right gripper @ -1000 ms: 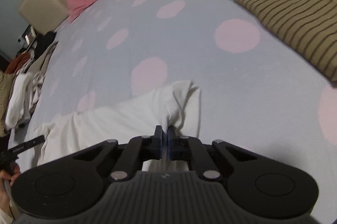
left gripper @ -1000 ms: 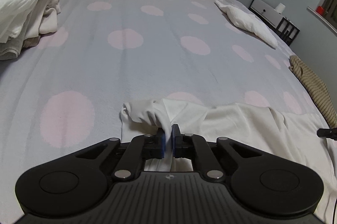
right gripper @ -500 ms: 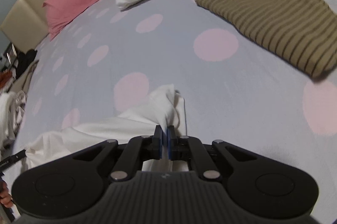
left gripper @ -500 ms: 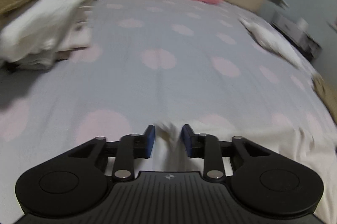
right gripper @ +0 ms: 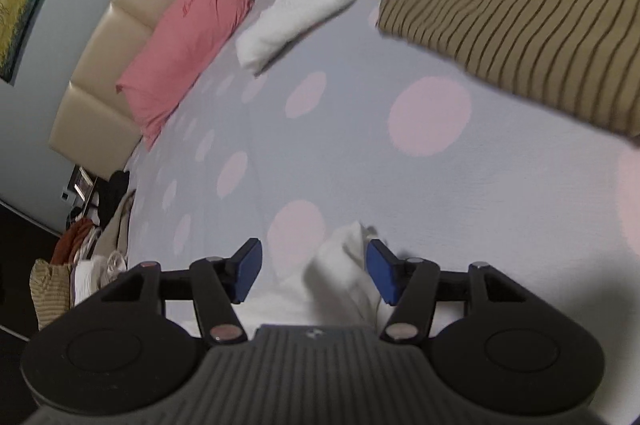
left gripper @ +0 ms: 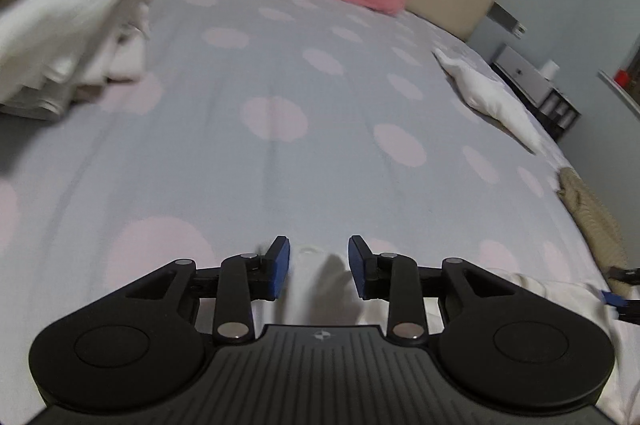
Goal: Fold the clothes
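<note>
White garment [right gripper: 344, 265] lies released between my left gripper [left gripper: 318, 267] and right gripper [right gripper: 314, 271], jaws just opened; folding looks barely begun.

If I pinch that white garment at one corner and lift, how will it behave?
Probably floppy: the white garment lies bunched in soft folds between the open right tool. Likely light, since it looks thin. It would probably drape and drag on the dotted bedsheet.
</note>
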`<state>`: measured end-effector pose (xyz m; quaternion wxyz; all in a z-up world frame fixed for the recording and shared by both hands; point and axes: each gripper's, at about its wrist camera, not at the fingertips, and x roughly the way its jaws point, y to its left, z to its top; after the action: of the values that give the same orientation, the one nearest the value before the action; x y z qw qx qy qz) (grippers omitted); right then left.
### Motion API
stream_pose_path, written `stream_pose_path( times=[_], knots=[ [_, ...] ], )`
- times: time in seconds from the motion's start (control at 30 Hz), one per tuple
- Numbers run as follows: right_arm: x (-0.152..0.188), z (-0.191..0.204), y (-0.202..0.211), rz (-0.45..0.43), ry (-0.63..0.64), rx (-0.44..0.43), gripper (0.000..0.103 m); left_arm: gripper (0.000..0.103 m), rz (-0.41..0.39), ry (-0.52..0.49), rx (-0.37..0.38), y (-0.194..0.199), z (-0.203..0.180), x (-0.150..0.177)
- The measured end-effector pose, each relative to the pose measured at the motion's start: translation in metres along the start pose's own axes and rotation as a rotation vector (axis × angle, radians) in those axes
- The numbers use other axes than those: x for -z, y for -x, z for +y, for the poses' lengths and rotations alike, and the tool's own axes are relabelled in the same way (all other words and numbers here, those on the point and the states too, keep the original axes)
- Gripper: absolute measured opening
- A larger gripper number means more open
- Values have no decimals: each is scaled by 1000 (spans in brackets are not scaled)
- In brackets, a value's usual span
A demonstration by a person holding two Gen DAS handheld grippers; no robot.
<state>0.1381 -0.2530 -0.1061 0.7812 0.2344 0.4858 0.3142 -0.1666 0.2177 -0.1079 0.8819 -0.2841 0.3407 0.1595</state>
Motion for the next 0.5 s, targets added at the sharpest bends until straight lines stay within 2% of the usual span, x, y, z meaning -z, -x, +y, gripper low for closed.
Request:
stream_pose_path(
  times=[0.07, 0.2, 0.23, 0.3, 0.33, 0.37, 0.4, 0.5],
  knots=[
    [4, -1, -14, 62, -3, -32, 49, 29, 16, 12, 19, -5, 1, 1],
    [1, 6, -22, 61, 64, -38, 45, 23, 21, 26, 44, -8, 4, 2],
    [0, 4, -24, 61, 46, -42, 45, 21, 22, 37, 50, -8, 6, 2],
    [-4, 0, -29, 61, 7, -47, 44, 12, 23, 69, 44, -12, 11, 3],
    [-5, -4, -33, 60, -23, -37, 33, 7, 24, 86, 37, -14, 13, 4],
    [-5, -9, -35, 58, -49, -18, 11, 4, 22, 106, 34, -16, 15, 5],
    [-3, -14, -32, 54, -58, 5, 4, 3, 18, 127, 34, -17, 18, 6],
    [-2, -17, -29, 28, -68, 8, 4, 2, 11, 171, 25, -18, 23, 7]
  ],
)
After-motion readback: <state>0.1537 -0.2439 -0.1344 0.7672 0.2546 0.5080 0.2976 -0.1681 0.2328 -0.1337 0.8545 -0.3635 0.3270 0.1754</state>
